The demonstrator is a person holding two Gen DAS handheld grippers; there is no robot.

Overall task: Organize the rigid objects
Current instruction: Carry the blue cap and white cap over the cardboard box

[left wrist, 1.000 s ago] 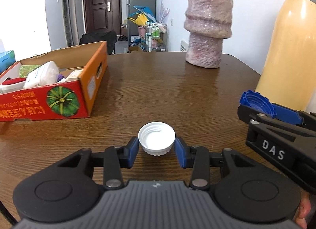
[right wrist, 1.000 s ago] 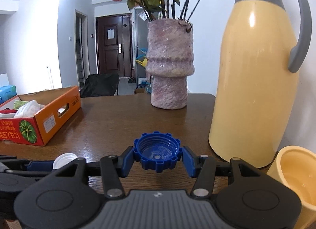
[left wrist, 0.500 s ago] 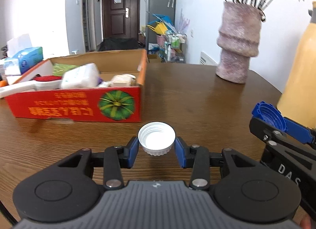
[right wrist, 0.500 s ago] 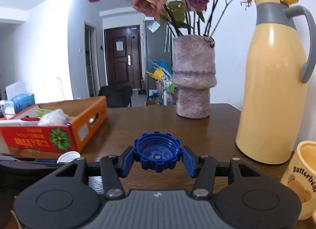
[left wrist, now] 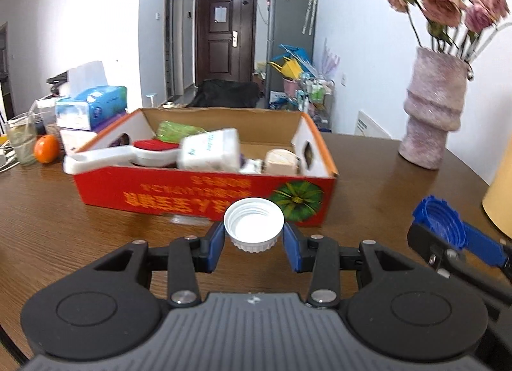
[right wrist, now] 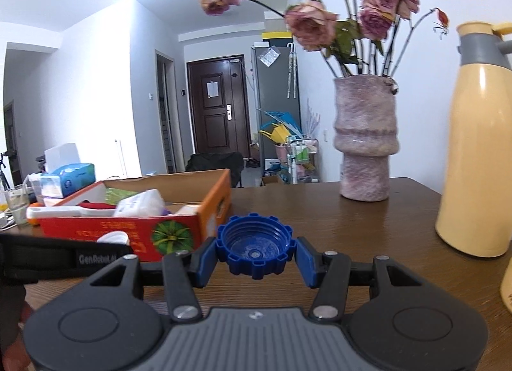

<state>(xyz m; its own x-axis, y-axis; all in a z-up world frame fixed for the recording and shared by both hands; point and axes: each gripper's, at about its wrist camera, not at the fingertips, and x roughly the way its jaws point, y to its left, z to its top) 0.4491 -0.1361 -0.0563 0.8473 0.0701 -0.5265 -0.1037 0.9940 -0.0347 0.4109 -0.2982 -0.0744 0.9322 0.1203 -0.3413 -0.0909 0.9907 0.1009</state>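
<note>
A broad brown wooden table (left wrist: 377, 179) fills the room in front of me, and on it, toward the left, sits a long red and orange cardboard box (left wrist: 204, 193) with a green pumpkin printed on its near side, already holding a white plastic bottle (left wrist: 209, 153), a white-handled brush with a red pad (left wrist: 128, 153) and other small packs. To the right stands a tall cream-yellow thermos jug with a grey collar (right wrist: 476, 159), and behind it a mottled pink stone vase of dried roses (right wrist: 364, 137). Past the far left end of the box are a blue tissue box (left wrist: 91, 107), a drinking glass (left wrist: 20, 137) and an orange fruit (left wrist: 46, 148). The left gripper (left wrist: 253, 243) is clamped on a white ribbed plastic bottle cap (left wrist: 253, 227), open side up, held above the table just in front of the box's near wall. The right gripper (right wrist: 255, 259) pinches a blue notched plastic screw cap (right wrist: 255, 244) between its blue pads, also open side up, raised over the table near the box's right front corner.
</note>
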